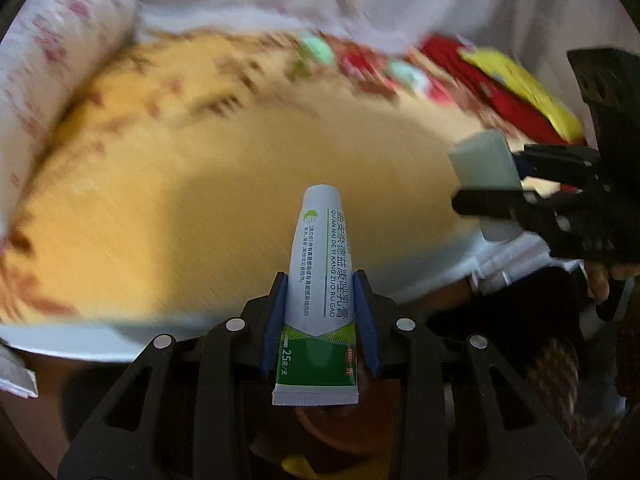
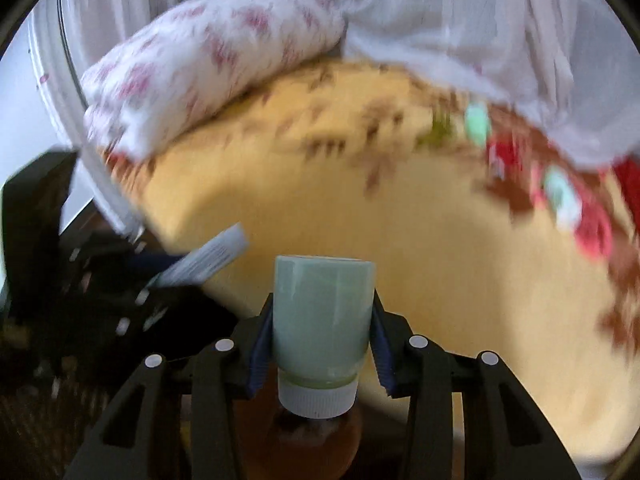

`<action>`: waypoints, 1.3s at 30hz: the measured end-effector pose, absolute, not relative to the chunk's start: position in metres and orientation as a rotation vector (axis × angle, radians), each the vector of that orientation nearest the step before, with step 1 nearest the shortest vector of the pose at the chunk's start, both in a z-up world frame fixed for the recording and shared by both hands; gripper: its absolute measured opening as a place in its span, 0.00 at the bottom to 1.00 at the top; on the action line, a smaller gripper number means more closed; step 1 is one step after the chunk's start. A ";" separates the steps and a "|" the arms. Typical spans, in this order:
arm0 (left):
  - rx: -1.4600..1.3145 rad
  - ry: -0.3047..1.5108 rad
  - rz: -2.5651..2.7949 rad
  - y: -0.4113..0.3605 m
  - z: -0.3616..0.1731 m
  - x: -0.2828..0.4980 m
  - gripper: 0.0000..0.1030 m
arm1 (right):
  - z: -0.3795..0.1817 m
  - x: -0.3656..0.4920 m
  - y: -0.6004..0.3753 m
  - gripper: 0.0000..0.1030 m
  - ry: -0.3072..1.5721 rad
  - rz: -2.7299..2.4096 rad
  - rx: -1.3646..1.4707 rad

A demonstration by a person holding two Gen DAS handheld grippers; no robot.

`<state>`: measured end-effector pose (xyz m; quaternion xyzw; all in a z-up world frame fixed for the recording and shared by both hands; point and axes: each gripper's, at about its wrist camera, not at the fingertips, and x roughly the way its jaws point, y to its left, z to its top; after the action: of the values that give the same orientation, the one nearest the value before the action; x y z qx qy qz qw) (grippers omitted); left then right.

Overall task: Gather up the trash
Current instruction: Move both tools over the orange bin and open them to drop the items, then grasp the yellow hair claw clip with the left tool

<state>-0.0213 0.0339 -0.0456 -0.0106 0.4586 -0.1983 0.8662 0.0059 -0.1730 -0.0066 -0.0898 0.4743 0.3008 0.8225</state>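
A: We note the ointment tube (image 1: 320, 280) pinched between the left gripper's (image 1: 320, 320) blue pads, crimped end toward the camera, above the yellow bedspread (image 1: 180, 200).

B: We also log the pale green bottle (image 2: 322, 320), white cap nearest us, clamped in the right gripper (image 2: 320, 340). Floral pillow (image 2: 208, 68) beyond, white curtain (image 2: 440, 12) behind.

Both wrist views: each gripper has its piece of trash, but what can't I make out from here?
- Bin: in neither view.
- Red and yellow packets, left wrist view: motion-blurred, partly behind the right gripper.
- Green and red bits, right wrist view: blurred beyond telling.
- Tube in the left gripper, right wrist view: print smeared.
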 end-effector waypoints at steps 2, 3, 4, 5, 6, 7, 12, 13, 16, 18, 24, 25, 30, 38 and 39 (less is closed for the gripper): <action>-0.008 1.034 -0.467 0.021 -0.063 -0.033 0.32 | -0.030 -0.014 -0.181 0.41 1.078 0.647 -0.170; 0.007 1.077 -0.495 0.013 -0.074 -0.039 0.32 | -0.044 -0.023 -0.183 0.41 1.116 0.652 -0.161; 0.015 1.100 -0.507 0.009 -0.080 -0.042 0.32 | -0.055 -0.028 -0.185 0.41 1.143 0.651 -0.159; 0.024 1.128 -0.522 0.004 -0.088 -0.046 0.32 | -0.068 -0.035 -0.185 0.41 1.174 0.649 -0.161; 0.035 1.154 -0.536 0.001 -0.095 -0.049 0.32 | -0.081 -0.042 -0.182 0.41 1.206 0.656 -0.163; 0.046 1.180 -0.546 -0.003 -0.101 -0.053 0.32 | -0.092 -0.049 -0.179 0.41 1.233 0.664 -0.166; 0.088 1.237 -0.566 -0.011 -0.116 -0.067 0.32 | -0.121 -0.056 -0.164 0.40 1.300 0.658 -0.234; 0.087 1.239 -0.558 -0.010 -0.116 -0.068 0.32 | -0.121 -0.057 -0.163 0.47 1.291 0.647 -0.256; 0.093 1.260 -0.505 0.000 -0.115 -0.068 0.52 | -0.112 -0.056 -0.166 0.69 1.252 0.615 -0.280; 0.086 1.242 -0.463 0.009 -0.110 -0.068 0.64 | -0.103 -0.050 -0.175 0.69 1.232 0.586 -0.251; 0.048 1.176 -0.447 0.031 -0.092 -0.064 0.64 | -0.073 -0.038 -0.197 0.69 1.139 0.536 -0.173; 0.049 1.171 -0.446 0.031 -0.091 -0.062 0.64 | -0.067 -0.036 -0.198 0.69 1.117 0.536 -0.165; 0.051 1.131 -0.434 0.025 -0.079 -0.049 0.64 | -0.039 -0.029 -0.210 0.69 1.026 0.542 -0.143; 0.058 0.981 -0.403 0.012 -0.040 -0.013 0.64 | -0.004 -0.002 -0.214 0.70 0.880 0.532 -0.080; 0.057 0.963 -0.401 0.011 -0.035 -0.008 0.64 | 0.000 0.000 -0.214 0.70 0.866 0.534 -0.066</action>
<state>-0.0082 0.0106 -0.0350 0.0272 0.4600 -0.1916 0.8666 0.0003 -0.2141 -0.0005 -0.0314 0.4147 0.2554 0.8728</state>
